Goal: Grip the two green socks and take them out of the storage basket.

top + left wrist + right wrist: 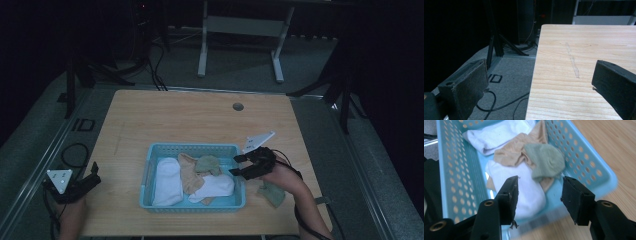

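In the high view, a light blue perforated basket (193,176) is seen on the near half of a wooden table (190,115). Inside it, a white sock (168,181) is laid along the left side, a tan sock (190,175) is bunched in the middle, a green sock (207,164) is draped toward the far right, and a second white sock (214,187) is spread at the near right. The right gripper (242,165) is held just beside the basket's right wall, its jaws spread and pointed toward the basket with nothing between them. A second green sock (272,193) is left on the table just behind that gripper, near the right hand (281,176). The left gripper (93,176) is held at the table's near left edge, well apart from the basket.

In the left gripper view, the left gripper (537,75) is shown with its jaws wide apart and empty. The table's left edge (584,57) and the grey floor (511,72) beside it are framed between them.

In the right gripper view, the right gripper (539,192) is seen opened, holding nothing, above the basket's (451,177) near wall. The second white sock (524,187) is found closest to the jaws, with the green sock (546,161) beyond it, the tan sock (511,152) partly under the green one, and the other white sock (499,133) at the far end.
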Available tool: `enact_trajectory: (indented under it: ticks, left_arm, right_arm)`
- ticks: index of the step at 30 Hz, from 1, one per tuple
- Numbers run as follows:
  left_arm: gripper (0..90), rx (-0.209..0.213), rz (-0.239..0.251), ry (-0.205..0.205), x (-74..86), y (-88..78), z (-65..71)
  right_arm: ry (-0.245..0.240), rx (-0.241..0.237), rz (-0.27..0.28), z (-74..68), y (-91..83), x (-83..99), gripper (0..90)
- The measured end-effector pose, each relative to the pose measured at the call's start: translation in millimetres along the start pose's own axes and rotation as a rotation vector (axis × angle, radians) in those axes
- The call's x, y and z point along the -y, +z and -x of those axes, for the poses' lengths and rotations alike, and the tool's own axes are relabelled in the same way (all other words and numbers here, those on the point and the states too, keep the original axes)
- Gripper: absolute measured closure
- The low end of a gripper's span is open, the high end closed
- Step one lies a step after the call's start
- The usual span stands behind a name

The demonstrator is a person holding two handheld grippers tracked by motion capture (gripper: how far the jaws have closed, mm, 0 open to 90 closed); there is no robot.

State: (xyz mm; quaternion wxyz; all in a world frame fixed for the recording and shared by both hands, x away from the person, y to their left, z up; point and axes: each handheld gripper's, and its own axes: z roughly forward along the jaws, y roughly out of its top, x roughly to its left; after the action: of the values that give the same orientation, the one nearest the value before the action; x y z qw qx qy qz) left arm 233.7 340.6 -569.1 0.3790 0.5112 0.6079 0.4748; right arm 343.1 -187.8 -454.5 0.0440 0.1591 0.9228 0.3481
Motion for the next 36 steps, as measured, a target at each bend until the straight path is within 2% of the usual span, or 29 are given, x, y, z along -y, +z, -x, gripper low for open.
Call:
enact_trajectory:
  ticks: [5, 10, 11, 12, 19, 25, 26, 27, 28, 33, 34, 36]
  left_arm:
    - [0.7, -0.002, 0.003, -0.005, 0.2, -0.3, -0.3]
    - [0.7, 0.001, 0.005, -0.001, 0.2, -0.1, 0.0]
    - [0.7, 0.001, 0.005, -0.001, 0.2, -0.1, 0.0]
    - [0.7, 0.001, 0.006, -0.001, 0.2, -0.1, 0.1]
    - [0.7, 0.003, 0.006, 0.002, 0.1, 0.0, 0.3]
    - [0.7, 0.005, 0.007, 0.002, 0.2, -0.1, 0.2]
    - [0.7, 0.006, 0.007, 0.001, 0.2, -0.1, 0.1]
    - [0.7, 0.006, 0.007, 0.001, 0.2, -0.1, 0.1]
    - [0.7, 0.005, 0.008, 0.001, 0.2, -0.1, 0.1]
    - [0.7, 0.005, 0.007, 0.002, 0.2, -0.1, 0.2]
    - [0.8, 0.005, 0.008, 0.003, 0.2, -0.1, 0.2]
    - [0.7, 0.005, 0.008, 0.003, 0.2, -0.1, 0.2]
  right_arm:
    - [-0.004, -0.009, 0.002, -1.3, 15.6, -11.4, 49.9]
    - [-0.044, -0.037, -0.03, -6.2, 39.2, -25.2, 50.3]
    - [-0.044, -0.037, -0.03, -6.2, 39.2, -25.2, 50.3]
    - [-0.054, -0.04, -0.04, -6.6, 47.2, -28.9, 50.3]
    - [-0.084, -0.052, -0.08, -7.1, 68.7, -35.5, 50.4]
    - [-0.103, -0.038, -0.13, -5.4, 85.8, -40.0, 51.3]
    - [-0.115, -0.031, -0.157, -4.6, 90.8, -40.4, 51.8]
    - [-0.115, -0.031, -0.157, -4.6, 90.8, -40.4, 51.8]
    - [-0.114, -0.022, -0.195, -4.3, 95.3, -40.4, 52.2]
    - [-0.125, 0.0, -0.237, -4.5, 99.3, -41.7, 54.7]
    - [-0.136, 0.023, -0.261, -4.5, 101.4, -42.0, 57.2]
    - [-0.14, 0.029, -0.273, -4.9, 102.5, -42.0, 58.1]
